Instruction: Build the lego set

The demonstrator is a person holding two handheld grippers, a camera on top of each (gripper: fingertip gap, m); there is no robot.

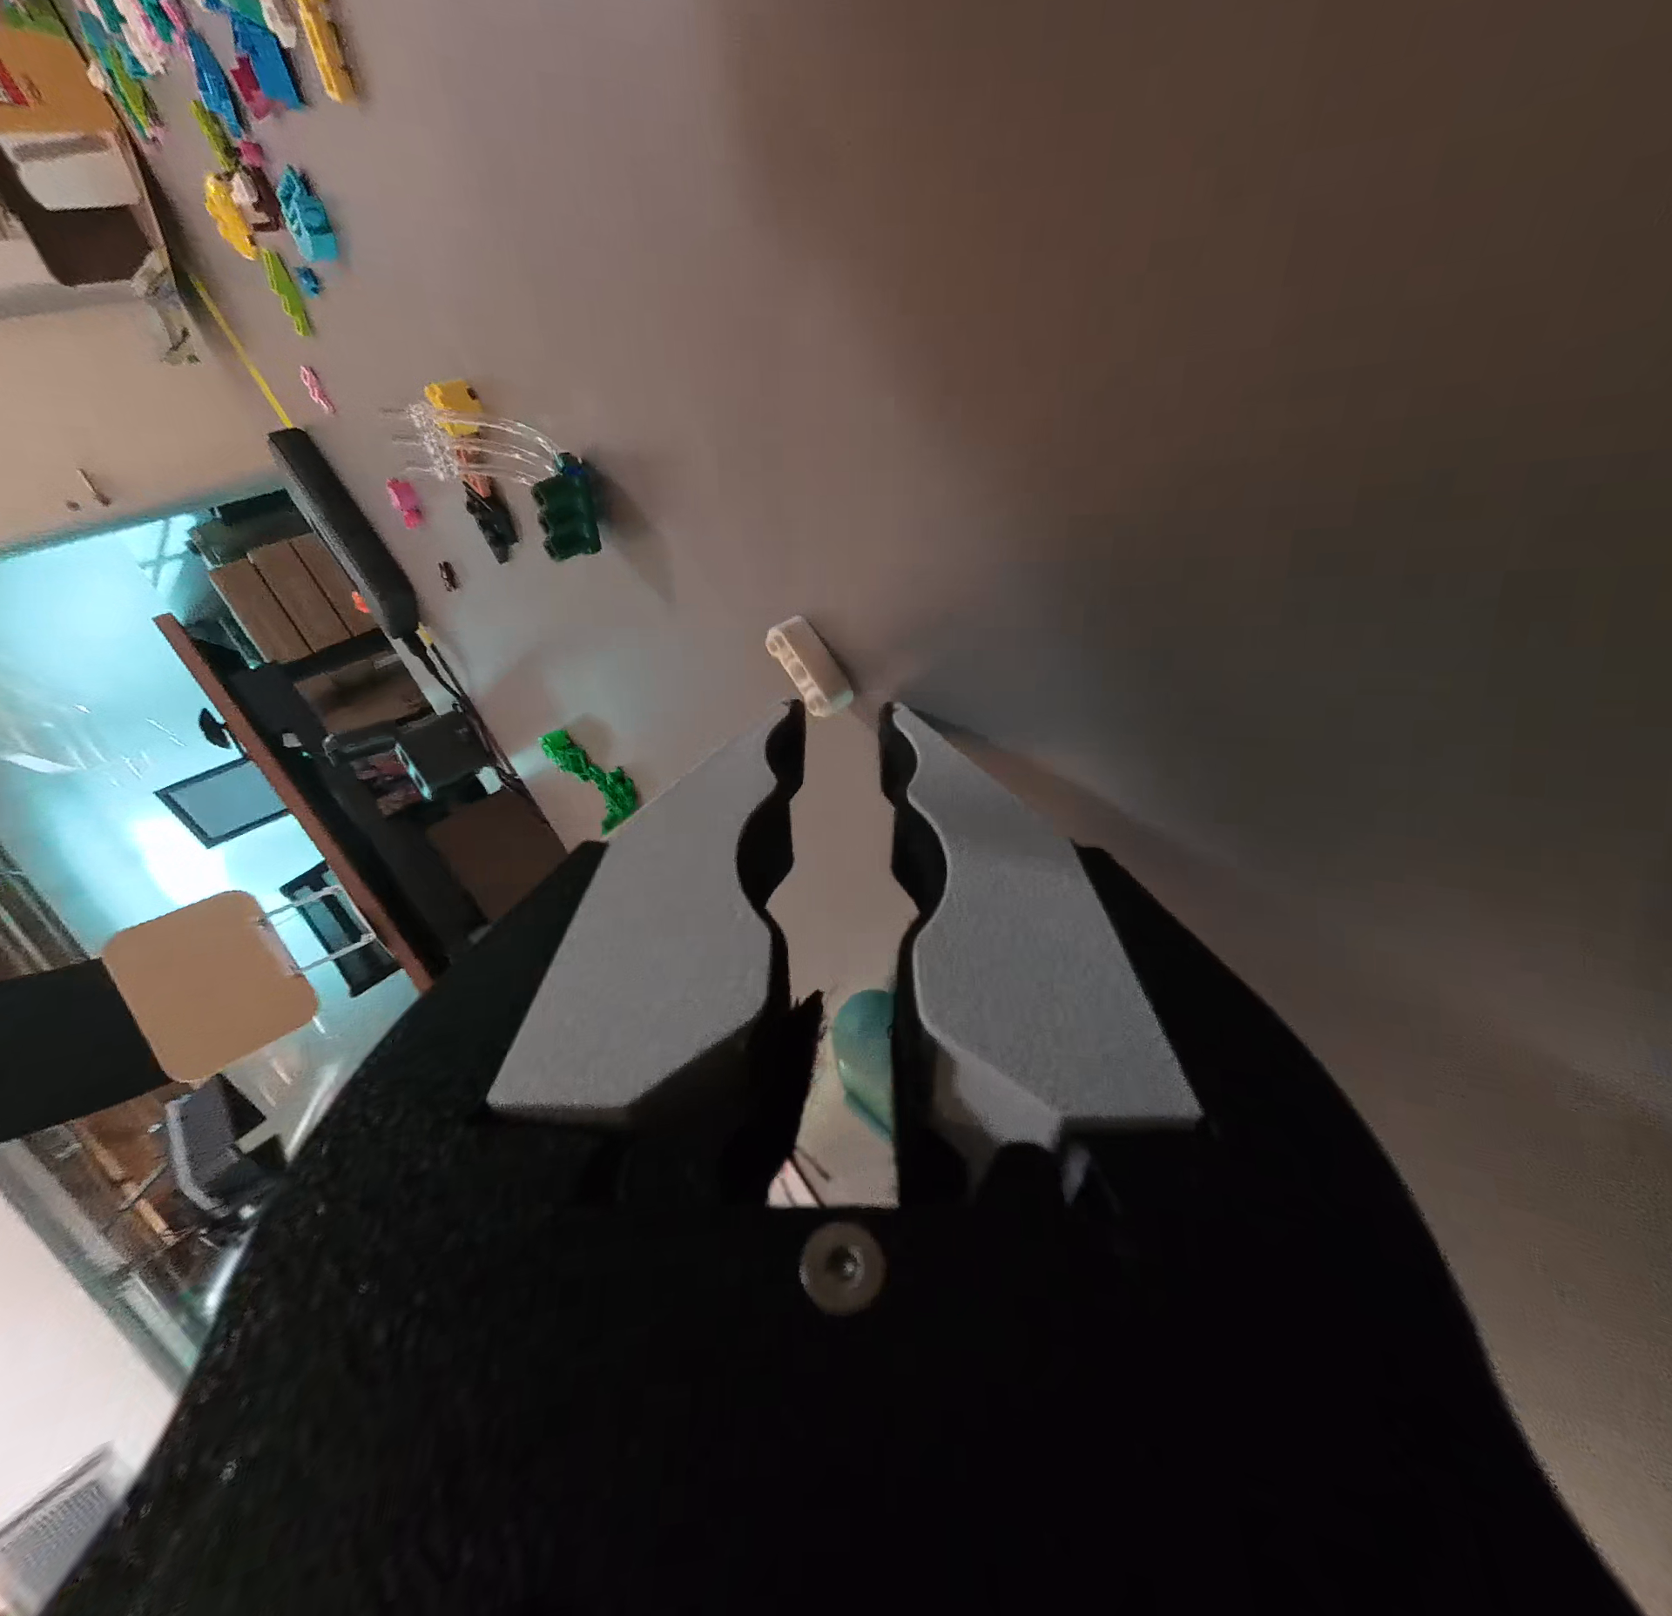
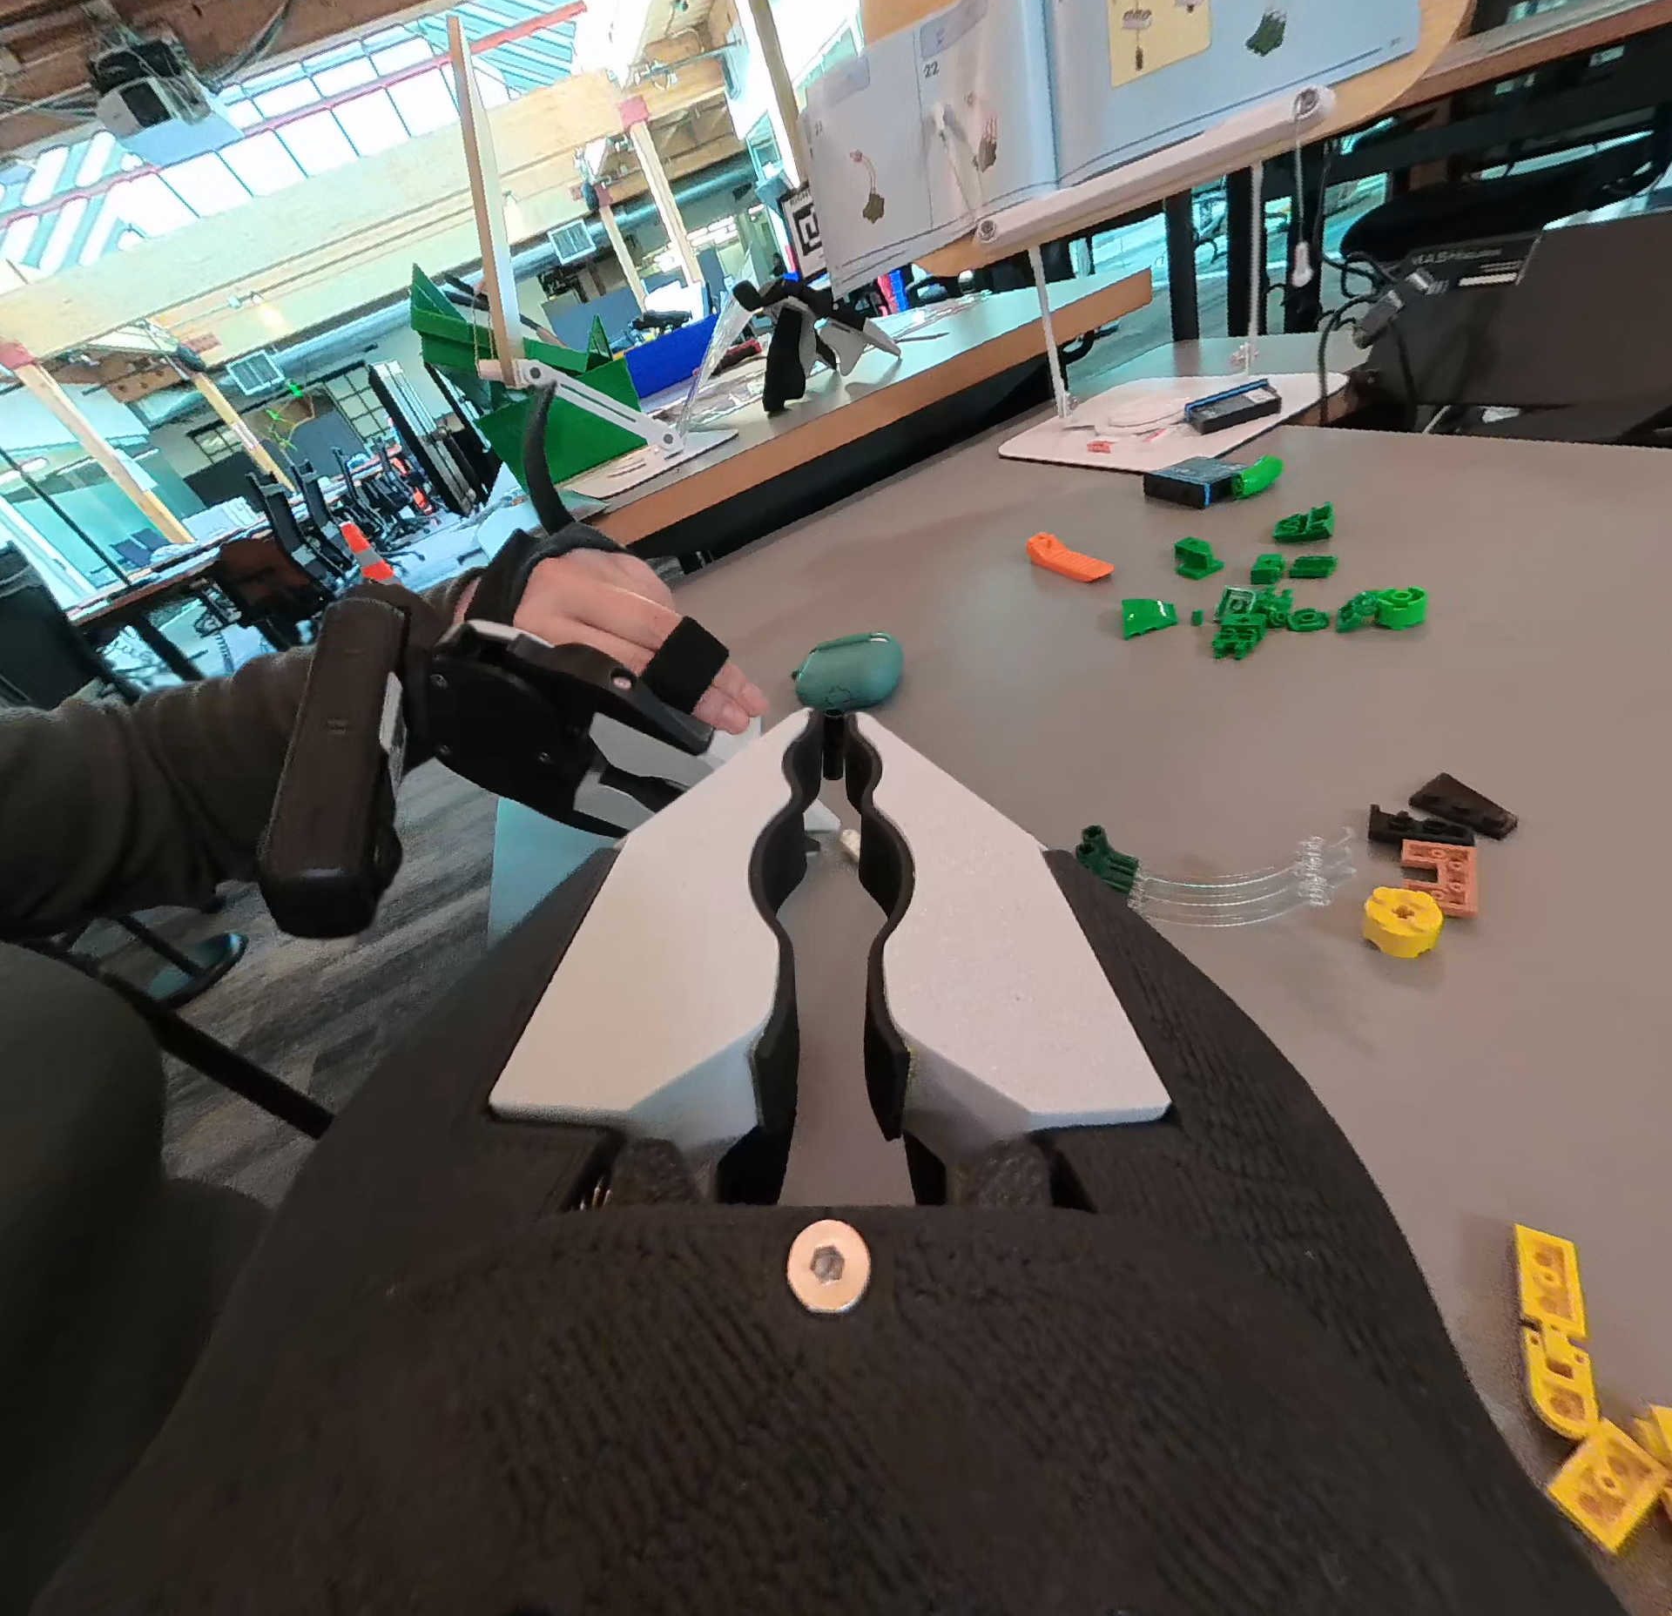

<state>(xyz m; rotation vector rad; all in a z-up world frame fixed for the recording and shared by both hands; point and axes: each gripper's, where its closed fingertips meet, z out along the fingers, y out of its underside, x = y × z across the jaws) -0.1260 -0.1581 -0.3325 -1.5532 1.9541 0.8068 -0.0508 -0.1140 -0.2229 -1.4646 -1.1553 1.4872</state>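
In the left wrist view my left gripper (image 1: 843,711) is open and empty, low over the grey table (image 1: 1176,397). A small white brick (image 1: 808,668) lies on the table just beyond its tips, apart from them. In the right wrist view my right gripper (image 2: 834,720) is shut on a short black pin (image 2: 832,748) that stands upright between the fingertips. The left gripper (image 2: 561,722), held by a hand, shows just left of and behind my right fingers. A bit of the white brick (image 2: 850,840) shows through the gap between them.
A teal case (image 2: 850,668) lies just beyond both grippers. Green pieces (image 2: 1267,596), an orange separator (image 2: 1068,559), a yellow round brick (image 2: 1401,919), clear curved pieces (image 2: 1239,885) and yellow plates (image 2: 1574,1355) lie to the right. An instruction booklet (image 2: 1086,80) stands behind. Across from one pair of fingers to the other is roughly 15 cm. The teal case (image 2: 850,668) sits 11 cm or so from the ends of my left fingers.
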